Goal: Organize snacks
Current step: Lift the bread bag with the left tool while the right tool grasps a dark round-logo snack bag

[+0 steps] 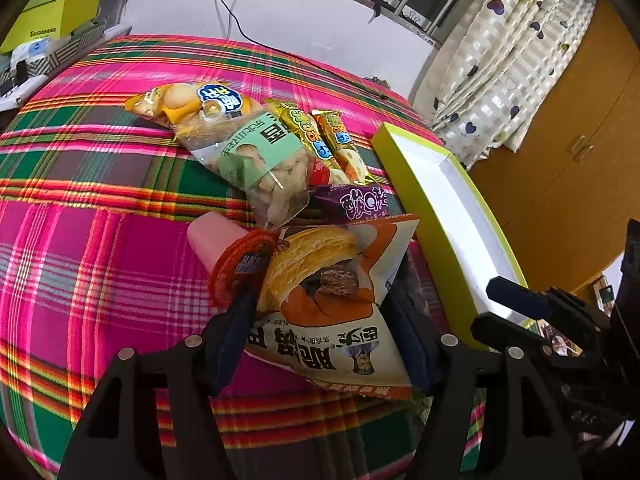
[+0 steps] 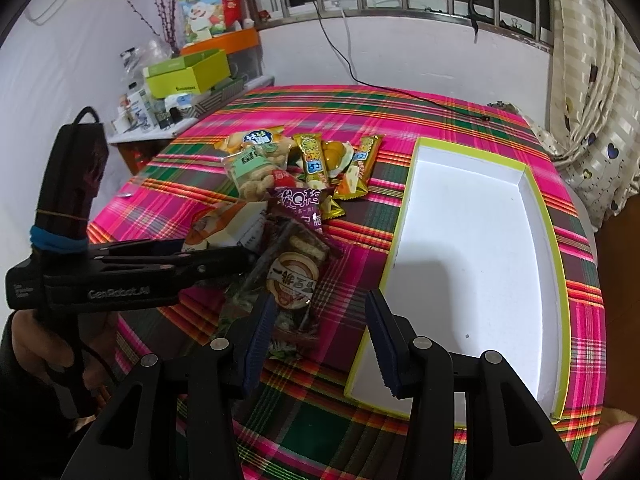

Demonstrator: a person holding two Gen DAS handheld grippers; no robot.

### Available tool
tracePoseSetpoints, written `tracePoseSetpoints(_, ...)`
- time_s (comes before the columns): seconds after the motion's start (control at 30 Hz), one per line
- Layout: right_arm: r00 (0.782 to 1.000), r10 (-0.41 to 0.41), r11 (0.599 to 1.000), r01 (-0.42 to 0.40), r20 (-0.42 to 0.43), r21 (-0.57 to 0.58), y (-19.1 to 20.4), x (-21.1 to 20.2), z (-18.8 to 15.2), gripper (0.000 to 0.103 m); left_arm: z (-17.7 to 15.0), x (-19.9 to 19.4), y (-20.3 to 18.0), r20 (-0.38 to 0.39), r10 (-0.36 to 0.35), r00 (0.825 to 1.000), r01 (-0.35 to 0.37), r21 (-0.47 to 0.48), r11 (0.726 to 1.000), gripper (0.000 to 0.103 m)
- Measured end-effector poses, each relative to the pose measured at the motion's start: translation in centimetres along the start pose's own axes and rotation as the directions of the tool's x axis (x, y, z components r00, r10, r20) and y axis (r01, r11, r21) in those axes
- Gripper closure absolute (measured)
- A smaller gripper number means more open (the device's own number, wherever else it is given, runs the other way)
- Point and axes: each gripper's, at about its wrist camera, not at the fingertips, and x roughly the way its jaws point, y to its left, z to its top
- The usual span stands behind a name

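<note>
An orange-and-white pastry packet (image 1: pixel 332 280) lies on the plaid tablecloth (image 1: pixel 100 240) between the jaws of my left gripper (image 1: pixel 320 300). The jaws stand wide and the pads do not press on it. Beyond it is the snack pile: a pink cup with an orange lid (image 1: pixel 218 236), a purple packet (image 1: pixel 362 200), a green-labelled clear bag (image 1: pixel 256 152) and yellow bars (image 1: pixel 308 136). My right gripper (image 2: pixel 320 300) is open and empty over the cloth. A brown biscuit packet (image 2: pixel 294 276) lies just ahead of its left finger. The shallow white box with a lime rim (image 2: pixel 472 240) sits to its right.
A side table holds a lime box (image 2: pixel 188 72) and clutter at the back left. A black cable (image 2: pixel 440 104) crosses the far side of the table. A curtain (image 2: pixel 592 120) hangs at the right, with a wooden cabinet (image 1: pixel 568 160) behind it. A hand (image 2: pixel 32 344) holds the left gripper (image 2: pixel 160 260).
</note>
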Motion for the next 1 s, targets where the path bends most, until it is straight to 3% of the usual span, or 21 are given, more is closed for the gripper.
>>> tracePoseSetpoints(0.1,1.000,0.000,1.000,0.000,0.000,-0.003,0.0,0.0,0.1,0.058,-0.5,-1.0,0.2,0.017,-0.004,1.000,0.004,-0.001,1.000,0.037)
tracePoseSetpoints(0.13,1.000,0.000,1.000,0.000,0.000,-0.004,0.0,0.0,0.1,0.058,-0.7,-1.4,0.1,0.026,-0.005,1.000,0.005,0.003,1.000,0.042)
tracePoseSetpoints(0.7,1.000,0.015,1.000,-0.015,0.000,-0.024,1.1,0.1,0.9,0.058,-0.3,-5.7,-0.4,0.128,-0.030,0.991,0.028,0.017,0.999,0.042)
tracePoseSetpoints(1.0,0.993,0.103,0.994,-0.100,-0.050,0.047,1.2,2.8,2.1,0.058,0.2,-6.7,0.7,0.162,-0.009,0.987,0.011,-0.010,1.000,0.042)
